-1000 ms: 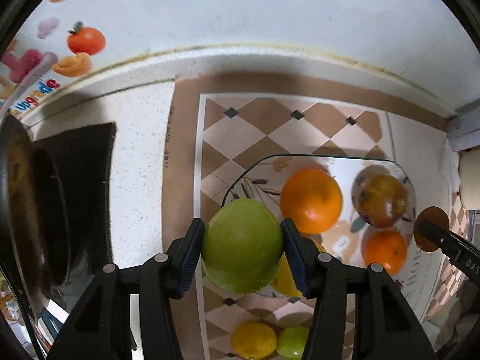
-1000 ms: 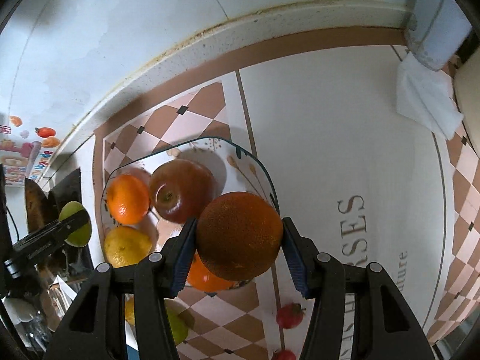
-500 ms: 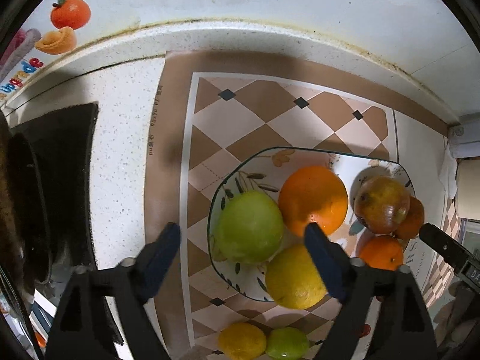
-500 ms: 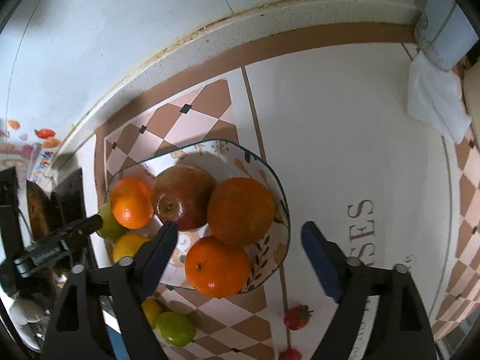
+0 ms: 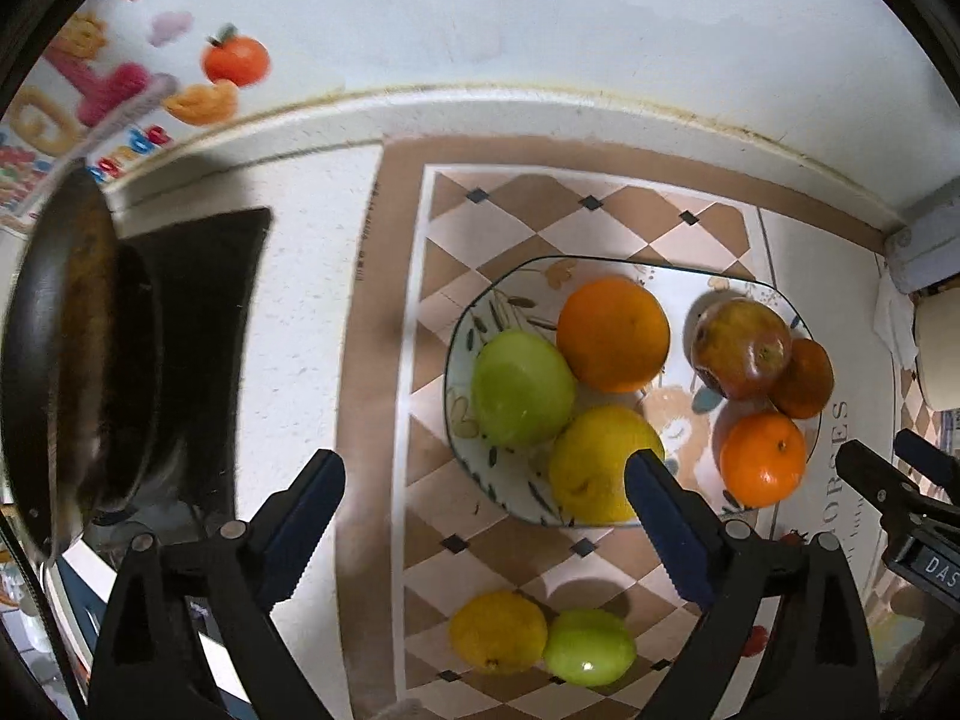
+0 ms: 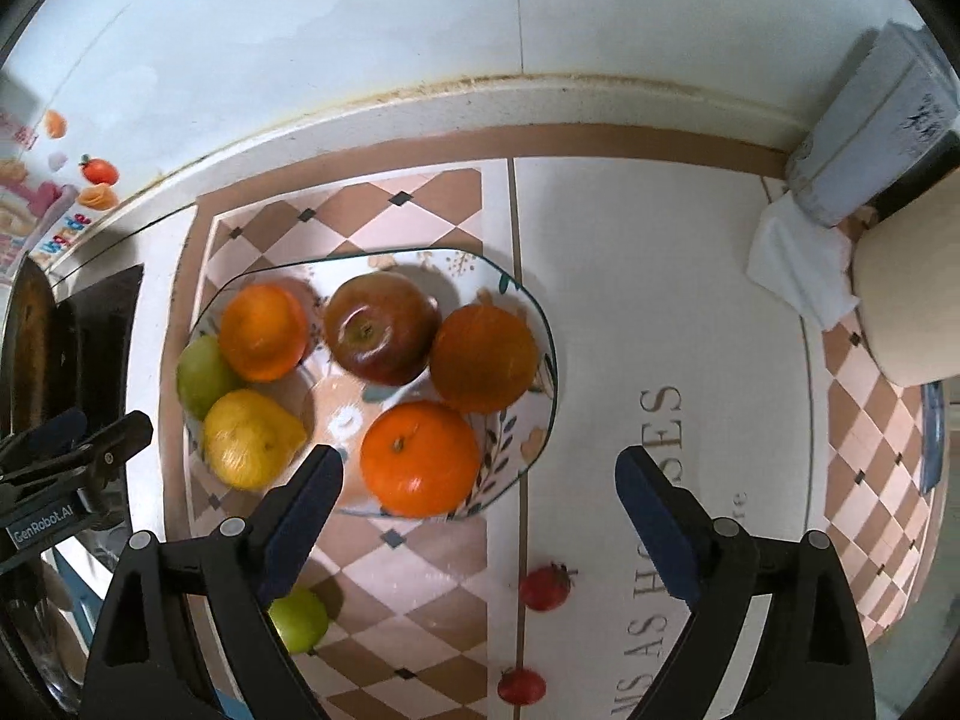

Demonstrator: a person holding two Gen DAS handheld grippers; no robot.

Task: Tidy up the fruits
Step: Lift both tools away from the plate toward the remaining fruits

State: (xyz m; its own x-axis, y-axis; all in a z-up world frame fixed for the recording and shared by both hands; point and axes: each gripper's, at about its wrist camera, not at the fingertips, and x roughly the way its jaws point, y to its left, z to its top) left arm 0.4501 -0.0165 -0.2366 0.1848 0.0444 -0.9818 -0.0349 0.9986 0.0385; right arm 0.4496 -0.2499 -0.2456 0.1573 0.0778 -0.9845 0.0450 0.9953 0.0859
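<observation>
Both grippers' fingers spread empty, so drop the left gripper (image 5: 483, 507) straight over the loose lemon (image 5: 497, 632) just below its fingers and squeeze gently.

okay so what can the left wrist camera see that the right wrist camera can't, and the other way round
Only the left wrist view shows the small yellow fruit lying on the mat beside the small green fruit.

Only the right wrist view shows two small red fruits on the mat, the white cloth and the grey container at the back right.

Both show the plate with six fruits, including the red apple, the dark pan at the left, and both hand-held grippers open and empty: left hand-held gripper, right hand-held gripper.
</observation>
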